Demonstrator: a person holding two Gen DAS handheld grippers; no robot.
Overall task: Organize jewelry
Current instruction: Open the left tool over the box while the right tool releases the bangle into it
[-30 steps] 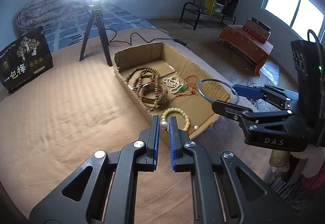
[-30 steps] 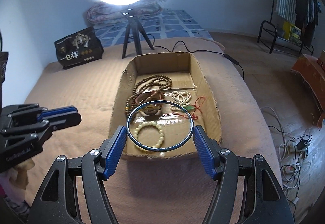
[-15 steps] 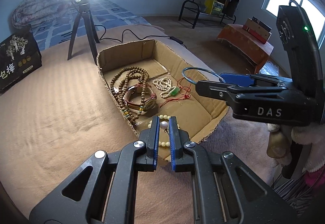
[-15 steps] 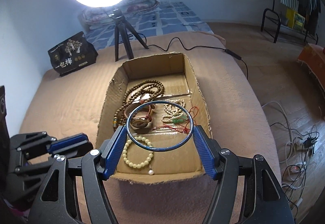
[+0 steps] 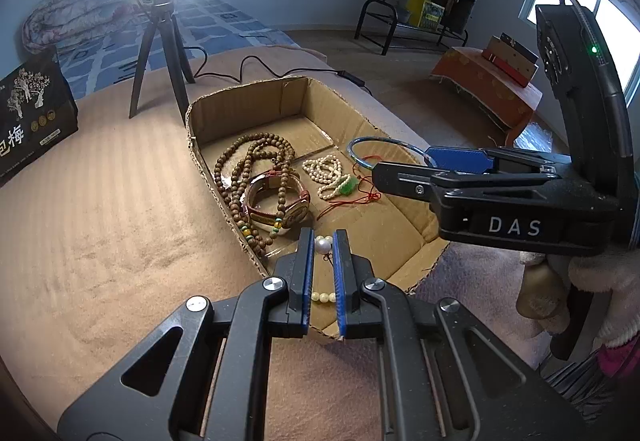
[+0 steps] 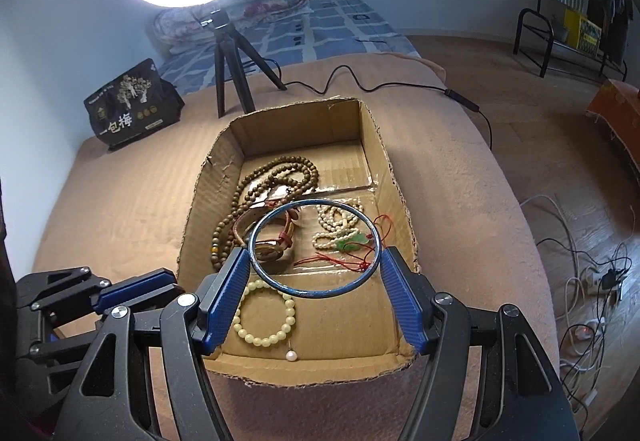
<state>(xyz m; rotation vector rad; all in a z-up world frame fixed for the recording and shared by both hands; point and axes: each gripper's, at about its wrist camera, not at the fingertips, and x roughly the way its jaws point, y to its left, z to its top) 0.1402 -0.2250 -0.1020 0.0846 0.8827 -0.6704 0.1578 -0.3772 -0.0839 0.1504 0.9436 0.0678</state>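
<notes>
An open cardboard box (image 6: 394,177) (image 5: 240,99) sits on the tan bed cover. It holds a brown bead necklace (image 6: 280,171), a leather bracelet (image 5: 276,197), a cream bead strand with a green pendant and red cord (image 6: 340,231), and a pale bead bracelet (image 6: 264,321) with a pearl (image 6: 291,355). My right gripper (image 6: 314,273) is shut on a thin blue bangle (image 6: 314,295), held over the box; it also shows in the left wrist view (image 5: 382,140). My left gripper (image 5: 322,241) has its jaws narrowly apart around a pearl (image 5: 321,247) at the box's near end; grip unclear.
A ring light on a black tripod (image 6: 228,69) stands behind the box, its cable (image 6: 400,87) trailing right. A black printed bag (image 6: 128,109) stands at the back left. The bed edge drops right to a floor with cables (image 6: 588,281).
Both grippers have moved forward towards the box. The bangle now hangs over the middle of the box. The left gripper's jaws now sit over the box's near end.
</notes>
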